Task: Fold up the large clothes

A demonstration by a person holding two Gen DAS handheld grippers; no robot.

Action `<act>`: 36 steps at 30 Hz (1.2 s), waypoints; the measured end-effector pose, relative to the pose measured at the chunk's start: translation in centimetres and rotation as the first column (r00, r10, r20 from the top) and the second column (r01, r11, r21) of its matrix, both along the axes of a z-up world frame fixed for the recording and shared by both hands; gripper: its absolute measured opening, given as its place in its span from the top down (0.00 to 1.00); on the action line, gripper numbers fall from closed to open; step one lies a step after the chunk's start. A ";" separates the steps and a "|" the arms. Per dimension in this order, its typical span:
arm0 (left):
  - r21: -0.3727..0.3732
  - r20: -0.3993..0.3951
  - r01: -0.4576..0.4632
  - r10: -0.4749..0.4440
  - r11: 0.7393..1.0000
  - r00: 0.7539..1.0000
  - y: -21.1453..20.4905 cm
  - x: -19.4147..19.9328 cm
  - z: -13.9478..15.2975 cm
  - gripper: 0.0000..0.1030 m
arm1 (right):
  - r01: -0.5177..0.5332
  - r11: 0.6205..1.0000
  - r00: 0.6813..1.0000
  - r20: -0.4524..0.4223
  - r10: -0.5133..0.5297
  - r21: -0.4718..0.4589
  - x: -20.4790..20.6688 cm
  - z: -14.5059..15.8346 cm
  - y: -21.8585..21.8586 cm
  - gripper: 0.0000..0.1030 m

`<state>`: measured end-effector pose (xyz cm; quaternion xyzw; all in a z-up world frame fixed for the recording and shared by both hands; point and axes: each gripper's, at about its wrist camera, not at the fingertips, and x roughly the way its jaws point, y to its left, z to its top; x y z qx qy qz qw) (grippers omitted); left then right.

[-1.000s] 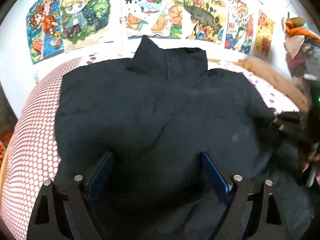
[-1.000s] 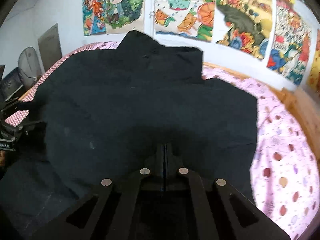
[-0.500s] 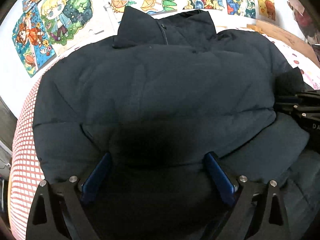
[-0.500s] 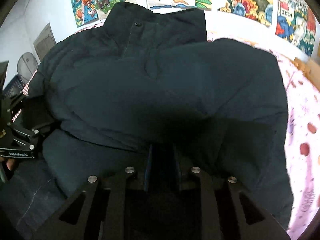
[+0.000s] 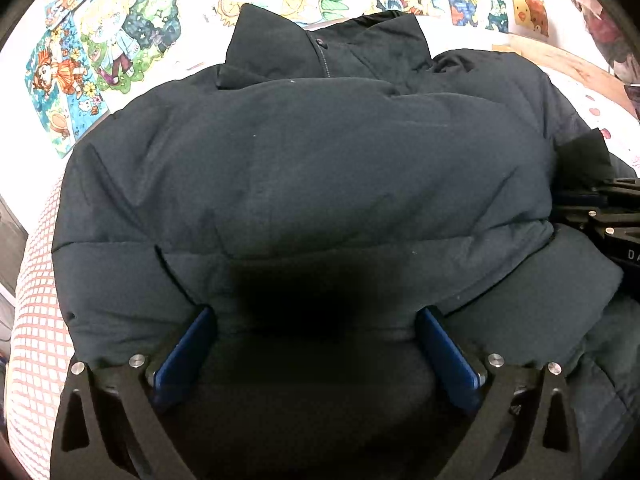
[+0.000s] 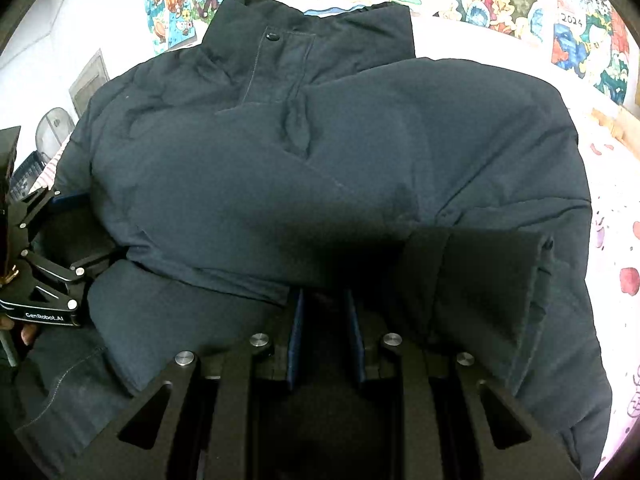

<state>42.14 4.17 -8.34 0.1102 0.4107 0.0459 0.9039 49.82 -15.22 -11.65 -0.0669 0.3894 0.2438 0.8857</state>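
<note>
A: Where is the jacket (image 5: pixel 320 184) lying?

B: It is filling the middle of both views, spread over the bed (image 5: pixel 36 320), with its collar (image 6: pixel 304 40) pointing toward the top of the frame, just under the posters (image 5: pixel 100 52) on the wall. A puffy fold is lying crosswise over the lower layer.

A: What is the left gripper (image 5: pixel 316 340) doing?

B: It is sitting at the bottom centre of its own view, jaws spread wide, blue pads (image 5: pixel 184 356) standing well apart. Dark fabric is bulging between them, but the pads are not pinching it. In the right view it is showing at the left edge, beside the fold's end.

A: And the right gripper (image 6: pixel 326 336)?

B: It is at the bottom centre of its view, jaws parted only narrowly. Fabric is hanging right over the tips, and the gap is sitting in deep shadow, so I cannot tell whether it is clamping cloth or has let go.

A: Anything beside it?

B: A cuffed sleeve (image 6: pixel 492 276) is lying just to the right of the tips, lower right of the frame, over the jacket's body. The pink spotted sheet (image 6: pixel 616 248) is showing along the right edge.
</note>
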 end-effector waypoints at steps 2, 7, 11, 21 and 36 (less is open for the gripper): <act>-0.002 0.001 0.000 0.000 1.000 1.000 -0.1 -0.1 0.0 0.00 | 0.001 1.000 1.000 0.004 -0.001 0.005 0.1 0.0 0.0 0.81; -0.003 0.004 0.000 0.000 1.000 1.000 -0.1 -0.2 -0.1 0.00 | 0.000 1.000 1.000 0.016 0.000 0.025 -0.2 -0.2 -0.8 0.80; -0.005 0.006 0.001 -0.001 1.000 1.000 -0.1 -0.3 0.0 0.00 | -0.004 0.999 1.000 0.018 0.004 0.039 0.0 -0.1 -0.9 0.78; -0.026 0.004 0.006 -0.006 1.000 1.000 0.2 -0.6 0.4 0.00 | -0.019 0.997 1.000 0.009 0.019 0.071 -0.3 0.4 -1.2 0.66; -0.231 0.183 -0.006 0.049 0.973 0.982 3.6 -4.3 5.2 0.00 | 0.037 0.991 0.977 0.211 -0.010 -0.125 -4.8 4.1 0.8 0.09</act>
